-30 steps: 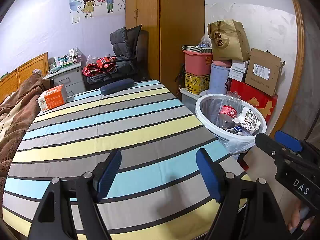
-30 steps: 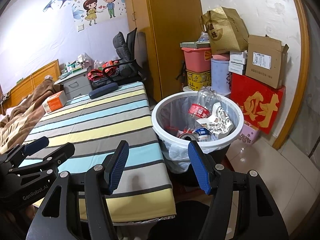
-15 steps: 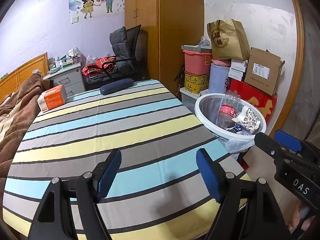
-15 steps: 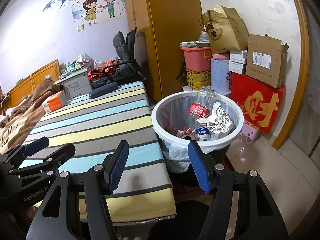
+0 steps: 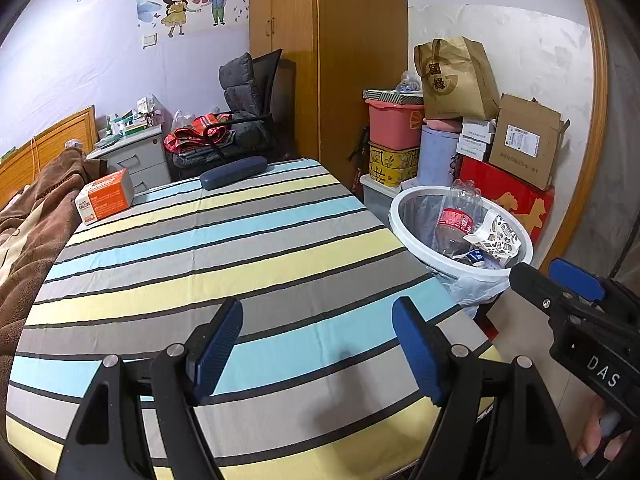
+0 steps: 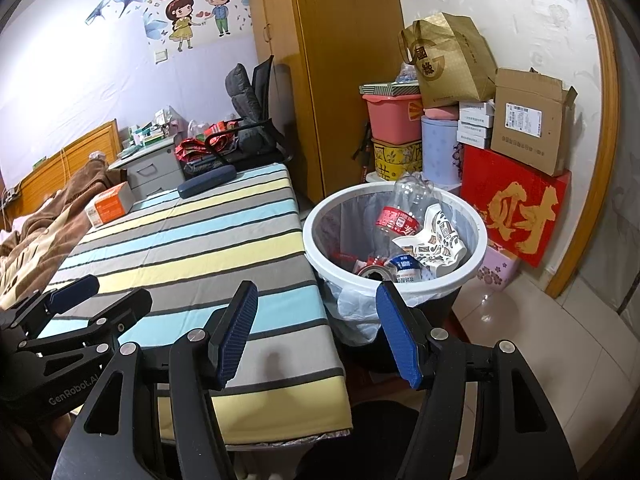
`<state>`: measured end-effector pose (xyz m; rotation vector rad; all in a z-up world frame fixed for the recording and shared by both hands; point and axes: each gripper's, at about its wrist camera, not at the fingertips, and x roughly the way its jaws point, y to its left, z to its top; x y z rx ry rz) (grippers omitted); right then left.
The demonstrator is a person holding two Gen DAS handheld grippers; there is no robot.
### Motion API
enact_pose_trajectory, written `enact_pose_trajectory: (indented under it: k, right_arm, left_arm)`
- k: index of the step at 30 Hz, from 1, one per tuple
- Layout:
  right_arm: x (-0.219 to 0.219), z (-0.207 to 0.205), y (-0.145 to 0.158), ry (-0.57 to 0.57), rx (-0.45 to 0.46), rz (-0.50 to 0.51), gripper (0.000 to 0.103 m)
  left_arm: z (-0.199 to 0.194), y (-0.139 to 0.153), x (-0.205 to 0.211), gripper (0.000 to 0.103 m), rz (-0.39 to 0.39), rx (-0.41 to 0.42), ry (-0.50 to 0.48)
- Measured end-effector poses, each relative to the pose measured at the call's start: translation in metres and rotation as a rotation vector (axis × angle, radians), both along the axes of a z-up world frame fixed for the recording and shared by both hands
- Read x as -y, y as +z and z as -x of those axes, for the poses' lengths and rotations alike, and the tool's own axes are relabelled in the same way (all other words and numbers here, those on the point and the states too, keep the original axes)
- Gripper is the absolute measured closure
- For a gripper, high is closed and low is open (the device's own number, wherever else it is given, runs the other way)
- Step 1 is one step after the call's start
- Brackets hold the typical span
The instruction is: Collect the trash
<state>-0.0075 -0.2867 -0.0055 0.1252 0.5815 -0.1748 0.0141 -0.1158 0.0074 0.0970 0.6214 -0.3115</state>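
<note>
both claws sit idle at the near edge of the striped table (image 5: 224, 248), and neither carries anything: the left gripper (image 5: 318, 346) has its blue pads spread apart over bare cloth, and the right gripper (image 6: 316, 334) is likewise spread, aimed at the table's corner and the bin beside it. the trash looks already gathered: the white bin (image 6: 394, 286), lined with a plastic bag and standing on the floor just off the table's right side, holds a clear bottle (image 6: 400, 216) with a red label, a crumpled patterned paper cup (image 6: 436, 240) and a can (image 6: 374, 272) lower down. what is left on the table is an orange box (image 5: 105, 196) and a dark glasses case (image 5: 233, 167) at the far end, and neither reads plainly as rubbish. so this seems to be the tail of the job, or a pause between pickups. if the box is meant to go, the next move calls for a long reach across the table with the left claw, taking it across its narrow faces.
</note>
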Motion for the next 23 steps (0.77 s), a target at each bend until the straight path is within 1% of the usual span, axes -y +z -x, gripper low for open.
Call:
enact_pose_trajectory:
  k: [23]
  right_arm:
    - [-0.0055,0.0004,-0.0018,0.009,-0.003,-0.005,0.040]
  left_arm:
    - [-0.0009,0.0007,0.0002,0.024,-0.001,-0.005,0.001]
